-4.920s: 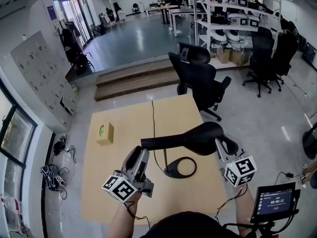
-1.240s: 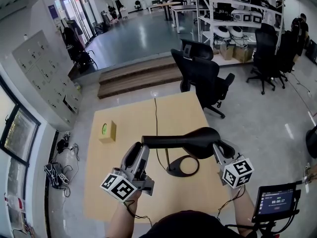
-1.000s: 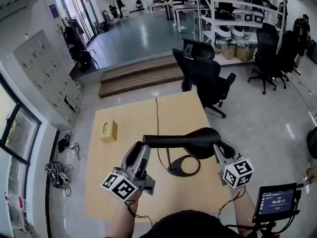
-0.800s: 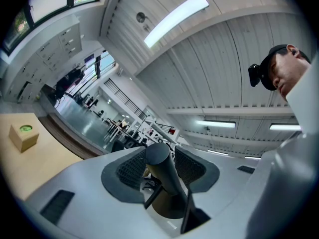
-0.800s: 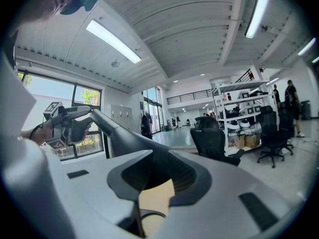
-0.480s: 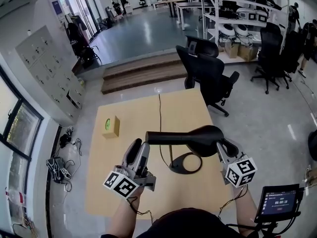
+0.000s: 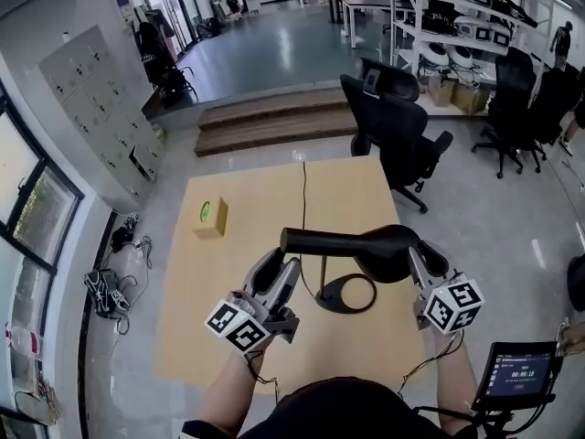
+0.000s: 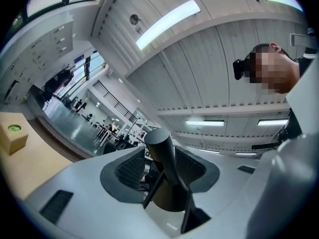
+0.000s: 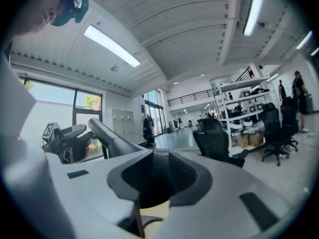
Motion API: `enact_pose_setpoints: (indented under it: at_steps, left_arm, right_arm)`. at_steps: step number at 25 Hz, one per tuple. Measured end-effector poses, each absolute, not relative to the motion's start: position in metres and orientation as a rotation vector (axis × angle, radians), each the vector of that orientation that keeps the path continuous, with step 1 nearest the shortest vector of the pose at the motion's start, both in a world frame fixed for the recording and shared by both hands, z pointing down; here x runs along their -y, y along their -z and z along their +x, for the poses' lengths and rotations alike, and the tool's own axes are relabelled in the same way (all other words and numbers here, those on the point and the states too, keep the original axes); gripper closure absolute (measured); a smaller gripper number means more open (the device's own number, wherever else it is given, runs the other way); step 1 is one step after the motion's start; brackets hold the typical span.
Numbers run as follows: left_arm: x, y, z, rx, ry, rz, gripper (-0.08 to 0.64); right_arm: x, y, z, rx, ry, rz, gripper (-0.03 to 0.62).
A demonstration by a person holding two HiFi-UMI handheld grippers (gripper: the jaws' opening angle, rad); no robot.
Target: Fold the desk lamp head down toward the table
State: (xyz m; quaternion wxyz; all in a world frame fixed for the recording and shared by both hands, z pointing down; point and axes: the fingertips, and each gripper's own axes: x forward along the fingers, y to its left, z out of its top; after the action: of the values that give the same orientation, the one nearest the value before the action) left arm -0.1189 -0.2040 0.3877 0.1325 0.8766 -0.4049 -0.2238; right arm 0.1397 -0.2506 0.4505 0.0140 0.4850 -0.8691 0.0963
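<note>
Both forearms reach forward over the wooden table (image 7: 247,199), each gripper tilted up so its marker cube faces the person. The left gripper (image 7: 281,268) is clamped on the narrow round end of the black lamp head (image 7: 356,243), which fills the gap between its ribbed pads (image 8: 130,169), and the right gripper (image 7: 422,256) is closed around the broad end. The lamp head lies level between the two grippers, raised above the table on a thin stem (image 7: 322,271), over the ring-shaped lamp base (image 7: 326,296) resting on the tabletop just ahead of the person.
</note>
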Motion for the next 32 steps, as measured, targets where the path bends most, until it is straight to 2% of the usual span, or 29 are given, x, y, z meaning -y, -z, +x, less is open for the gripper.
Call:
enact_pose_setpoints:
  at_steps: [32]
  left_arm:
    - [0.206,-0.363,-0.119,1.181,0.649,2.528,0.385]
  right_arm:
    - [0.241,-0.474,0.125,2.712,-0.445,1.474,0.512]
